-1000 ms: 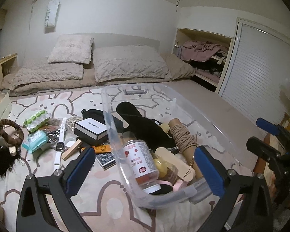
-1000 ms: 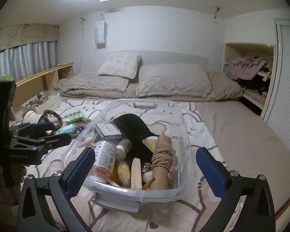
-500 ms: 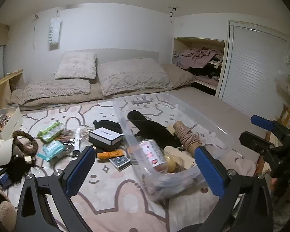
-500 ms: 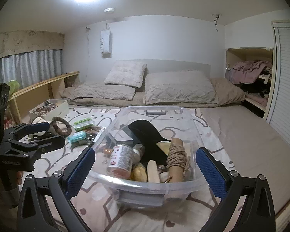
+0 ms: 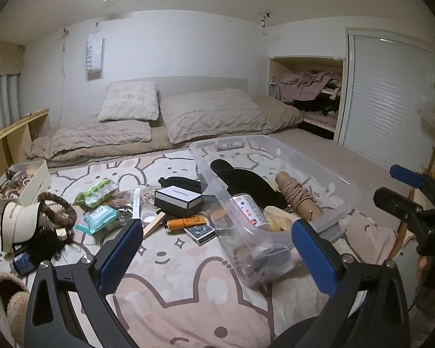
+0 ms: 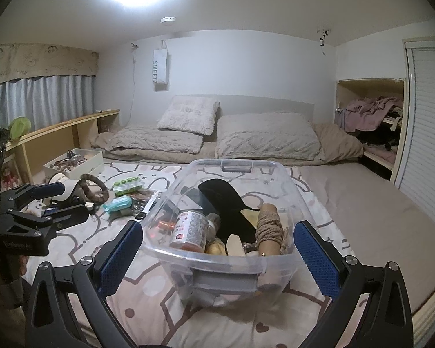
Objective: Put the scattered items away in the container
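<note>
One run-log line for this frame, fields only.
left gripper: open, empty | right gripper: open, empty | clear bin: partly filled | black-white box, orange tube: outside bin

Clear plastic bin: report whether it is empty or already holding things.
Partly filled. The clear plastic bin has no lid on, and a twine-wrapped tube, a labelled bottle and a black piece lie inside.

Both wrist views low over bed, facing pillows, sharing clear bin (image 5: 327,174) (image 6: 293,185) between them

Patterned bedspread (image 5: 171,287), clear container (image 5: 327,179), scattered items beside it, pillows (image 5: 211,116) behind
</note>
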`<act>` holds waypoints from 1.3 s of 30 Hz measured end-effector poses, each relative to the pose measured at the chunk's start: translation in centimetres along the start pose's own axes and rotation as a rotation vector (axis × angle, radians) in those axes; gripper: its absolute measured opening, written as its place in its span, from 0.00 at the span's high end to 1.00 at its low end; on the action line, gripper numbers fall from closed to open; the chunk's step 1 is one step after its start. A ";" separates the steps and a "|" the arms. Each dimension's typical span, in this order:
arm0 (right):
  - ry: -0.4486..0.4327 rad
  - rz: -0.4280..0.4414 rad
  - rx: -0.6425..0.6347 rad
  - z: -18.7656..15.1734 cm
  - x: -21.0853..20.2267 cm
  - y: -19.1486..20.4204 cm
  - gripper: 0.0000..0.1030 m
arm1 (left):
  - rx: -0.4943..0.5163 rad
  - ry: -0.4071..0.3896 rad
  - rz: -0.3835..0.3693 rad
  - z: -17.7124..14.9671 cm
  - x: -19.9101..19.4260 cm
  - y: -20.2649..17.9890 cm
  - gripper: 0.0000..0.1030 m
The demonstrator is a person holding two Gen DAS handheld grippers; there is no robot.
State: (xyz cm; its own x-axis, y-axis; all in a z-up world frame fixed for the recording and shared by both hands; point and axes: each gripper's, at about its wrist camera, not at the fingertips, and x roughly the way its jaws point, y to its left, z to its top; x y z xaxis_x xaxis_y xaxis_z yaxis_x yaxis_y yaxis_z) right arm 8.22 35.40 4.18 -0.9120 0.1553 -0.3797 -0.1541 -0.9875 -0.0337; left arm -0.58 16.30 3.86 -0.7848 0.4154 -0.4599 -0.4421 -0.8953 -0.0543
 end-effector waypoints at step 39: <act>0.015 -0.060 0.052 -3.6 -0.5 1.0 0.00 | -0.009 0.022 0.020 -3.3 -1.1 0.9 0.00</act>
State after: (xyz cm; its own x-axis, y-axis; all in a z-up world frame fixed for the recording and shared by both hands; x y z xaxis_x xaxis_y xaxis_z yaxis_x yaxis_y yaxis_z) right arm 9.90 34.23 0.98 -0.8949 0.2130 -0.3923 -0.2280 -0.9736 -0.0084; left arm 1.32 14.45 1.41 -0.7840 0.3937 -0.4800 -0.4223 -0.9049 -0.0524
